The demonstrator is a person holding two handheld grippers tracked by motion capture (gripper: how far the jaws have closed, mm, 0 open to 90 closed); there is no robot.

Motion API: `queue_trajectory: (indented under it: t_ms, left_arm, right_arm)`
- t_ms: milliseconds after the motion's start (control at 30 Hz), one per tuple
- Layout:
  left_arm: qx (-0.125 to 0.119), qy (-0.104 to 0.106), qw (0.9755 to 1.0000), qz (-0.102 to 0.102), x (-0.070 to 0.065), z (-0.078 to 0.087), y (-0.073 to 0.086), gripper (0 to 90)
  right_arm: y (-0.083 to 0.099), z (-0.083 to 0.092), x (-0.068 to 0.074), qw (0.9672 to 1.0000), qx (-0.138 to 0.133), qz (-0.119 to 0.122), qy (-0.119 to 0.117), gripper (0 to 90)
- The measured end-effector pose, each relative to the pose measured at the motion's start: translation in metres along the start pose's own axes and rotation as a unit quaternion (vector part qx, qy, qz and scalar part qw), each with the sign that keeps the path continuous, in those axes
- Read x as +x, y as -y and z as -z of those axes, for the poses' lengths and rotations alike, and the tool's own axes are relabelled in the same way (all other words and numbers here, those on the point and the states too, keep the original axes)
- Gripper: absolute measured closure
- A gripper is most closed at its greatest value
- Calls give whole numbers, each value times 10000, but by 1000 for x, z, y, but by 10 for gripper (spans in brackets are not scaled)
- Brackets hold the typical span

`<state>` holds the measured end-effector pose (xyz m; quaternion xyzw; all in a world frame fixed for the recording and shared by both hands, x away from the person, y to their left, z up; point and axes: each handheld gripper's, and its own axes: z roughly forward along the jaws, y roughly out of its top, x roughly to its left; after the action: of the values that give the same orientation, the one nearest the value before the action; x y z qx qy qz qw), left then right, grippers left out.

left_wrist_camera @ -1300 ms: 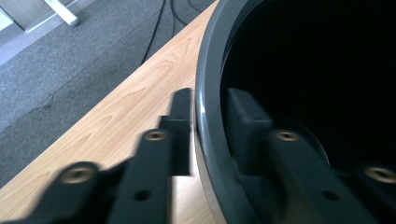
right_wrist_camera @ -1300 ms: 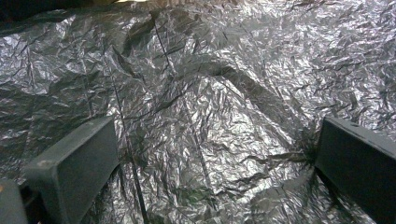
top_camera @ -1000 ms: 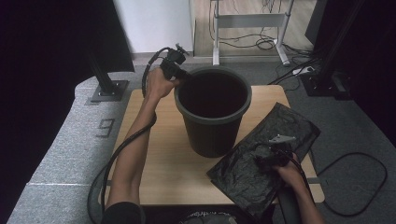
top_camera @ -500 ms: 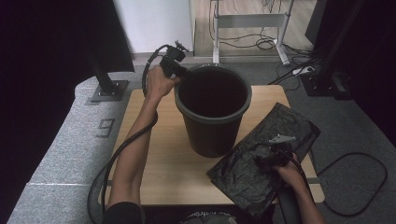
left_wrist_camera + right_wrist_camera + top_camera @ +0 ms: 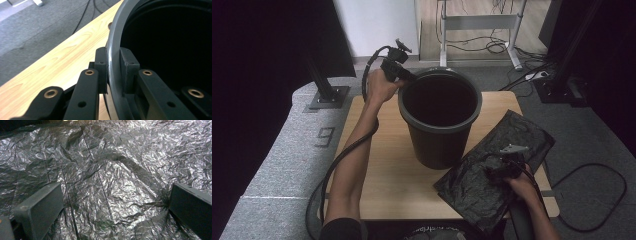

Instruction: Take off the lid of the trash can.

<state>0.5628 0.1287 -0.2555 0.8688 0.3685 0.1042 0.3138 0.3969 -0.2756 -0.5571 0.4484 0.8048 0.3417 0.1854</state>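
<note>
The inside of the bin [image 5: 440,100] is lost in darkness. Part of the tabletop [image 5: 387,175] beside the bin is covered by the black bag [image 5: 492,165].

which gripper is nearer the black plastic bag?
Right. The right gripper hovers directly over the black plastic bag, jaws open. The left gripper is across the table, clamped on the bin rim.

We see the tall black bin [image 5: 440,120] standing mid-worktop [image 5: 387,170], blocking any straight pass between the two sides. The crumpled black bag [image 5: 497,170] covers the right front. Bare wood left of the bin and in front of it leaves room to pass.
</note>
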Motion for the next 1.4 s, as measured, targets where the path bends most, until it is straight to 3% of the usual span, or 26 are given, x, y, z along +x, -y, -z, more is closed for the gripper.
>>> queue_trajectory:
  t_ms: [400,533,867,1133,1200,1267,1300,1333,1367,1400]
  left_arm:
    - [3,470,9976,500,9,2,4,788]
    - [-72,734,9947,713,14,5,6,789]
    - [-164,1071,9897,931,18,11,6,789]
    - [-81,1133,9886,992,19,18,5,790]
    - [-121,1250,9869,1015,20,22,5,792]
    - [-191,1212,9870,1036,20,26,5,790]
    - [-222,1202,9872,1020,20,28,5,790]
    - [-204,1072,9894,959,19,31,6,790]
    - [-204,1072,9894,959,19,31,6,789]
    - [-174,902,9916,911,19,33,7,788]
  right_arm:
    - [0,0,0,10000,1,2,1,0]
    - [0,0,0,10000,0,2,1,0]
    - [0,0,0,10000,0,3,1,0]
    - [0,0,0,10000,0,3,1,0]
    - [0,0,0,10000,-2,6,4,0]
    - [0,0,0,10000,-2,6,3,0]
    - [0,0,0,10000,-2,6,3,0]
    - [0,0,0,10000,-2,6,3,0]
    - [0,0,0,10000,-2,6,3,0]
    - [0,0,0,10000,-2,6,4,0]
